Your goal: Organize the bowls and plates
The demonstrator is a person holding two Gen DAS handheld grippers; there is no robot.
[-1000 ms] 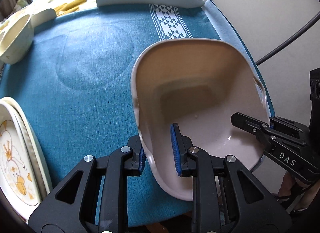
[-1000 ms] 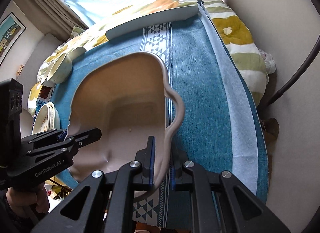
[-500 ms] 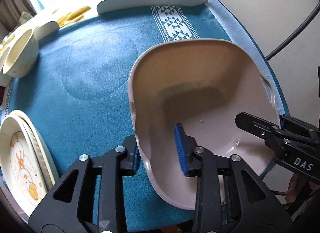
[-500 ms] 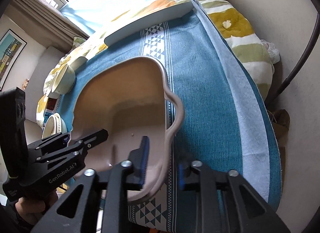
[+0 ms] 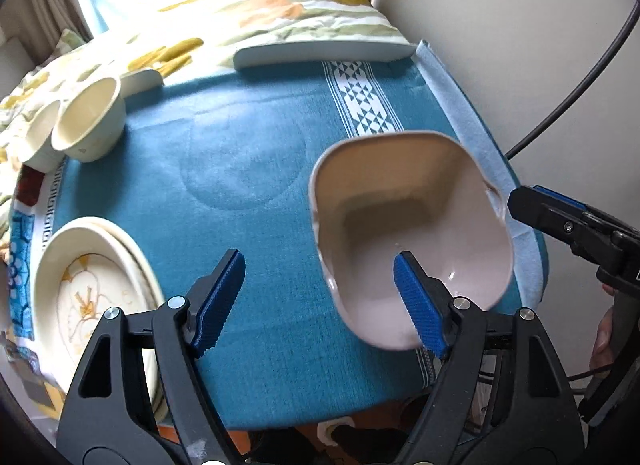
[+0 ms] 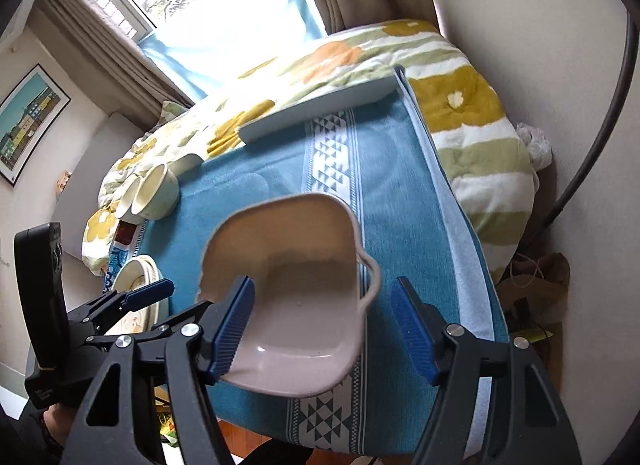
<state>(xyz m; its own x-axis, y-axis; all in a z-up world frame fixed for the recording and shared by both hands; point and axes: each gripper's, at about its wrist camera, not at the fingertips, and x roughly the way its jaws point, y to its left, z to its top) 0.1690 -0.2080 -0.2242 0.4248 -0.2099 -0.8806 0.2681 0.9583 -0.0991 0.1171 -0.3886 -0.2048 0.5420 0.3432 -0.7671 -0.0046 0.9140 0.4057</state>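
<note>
Pink bowl (image 5: 412, 225) on blue tablecloth (image 5: 240, 169), 4 o'clock corner.
Only right wrist view shows a framed picture (image 6: 28, 121) at 9 o'clock. Left gripper (image 5: 320, 297) and right gripper (image 6: 324, 325) are both spreading, pads off the bowl, gripping nothing; plates (image 5: 92, 289) at 8 o'clock.

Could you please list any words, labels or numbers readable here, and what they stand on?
No text can be read.
Small pale print on the black body of the left gripper (jaws opening, rim of the beige handled plastic dish between them): too blurred to read.
On the framed picture of colourful houses: no lettering visible.
</note>
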